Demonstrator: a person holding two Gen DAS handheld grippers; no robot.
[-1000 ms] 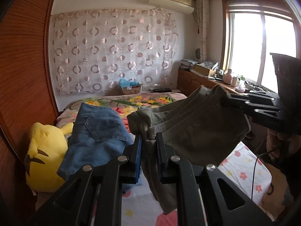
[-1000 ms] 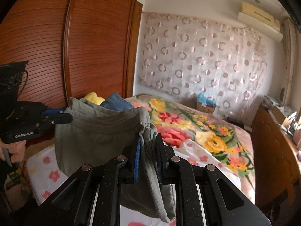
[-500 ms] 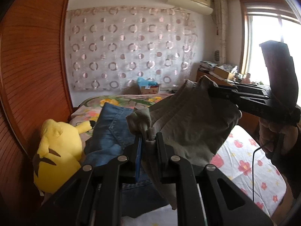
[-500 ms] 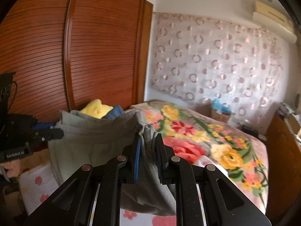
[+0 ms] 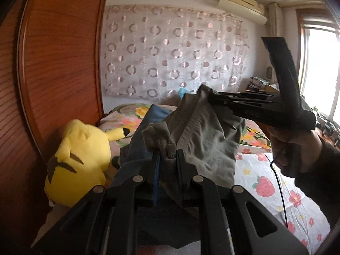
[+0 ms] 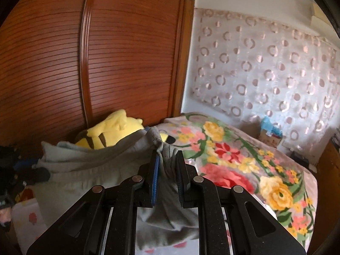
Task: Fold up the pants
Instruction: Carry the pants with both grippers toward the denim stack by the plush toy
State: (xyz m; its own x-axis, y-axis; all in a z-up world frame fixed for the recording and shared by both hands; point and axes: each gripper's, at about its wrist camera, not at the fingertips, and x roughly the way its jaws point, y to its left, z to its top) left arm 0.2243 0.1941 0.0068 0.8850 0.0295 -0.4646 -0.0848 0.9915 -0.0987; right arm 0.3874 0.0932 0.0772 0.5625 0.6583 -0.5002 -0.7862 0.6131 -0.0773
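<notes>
Bedroom, bed (image 5: 276, 191) | both grippers (image 5: 167, 157) (image 6: 167, 159) clamp grey pants (image 5: 208, 140), now nearer yellow plush (image 5: 80, 161)

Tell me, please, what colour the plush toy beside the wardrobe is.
The plush toy is yellow with dark markings, clearest in the left wrist view.

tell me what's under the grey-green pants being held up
Under the folded grey-green cloth pants, blue denim jeans lie beside a yellow plush toy on the floral-sheeted bed. How far the jeans extend is hidden by the pants and jaws.
</notes>
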